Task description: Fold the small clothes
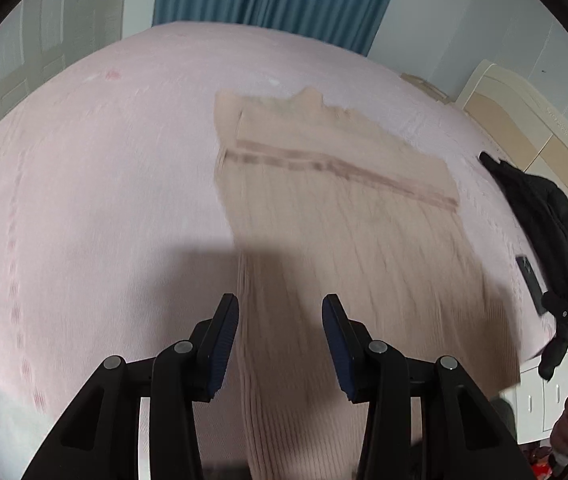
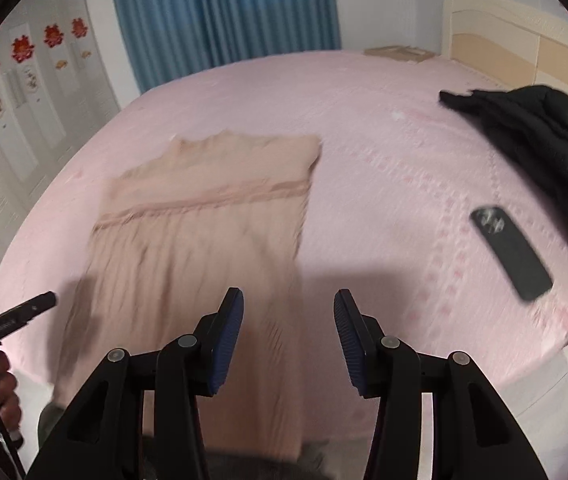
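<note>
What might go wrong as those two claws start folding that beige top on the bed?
The beige ribbed top hangs over the bed's near edge, so a tug might slide it off. Both claws, left and right, are open and gripping nothing. A phone and black jacket lie nearby and might get bumped.

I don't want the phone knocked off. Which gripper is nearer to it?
Right. The right gripper has the phone just to its right; the left gripper is across the beige garment from it.
</note>
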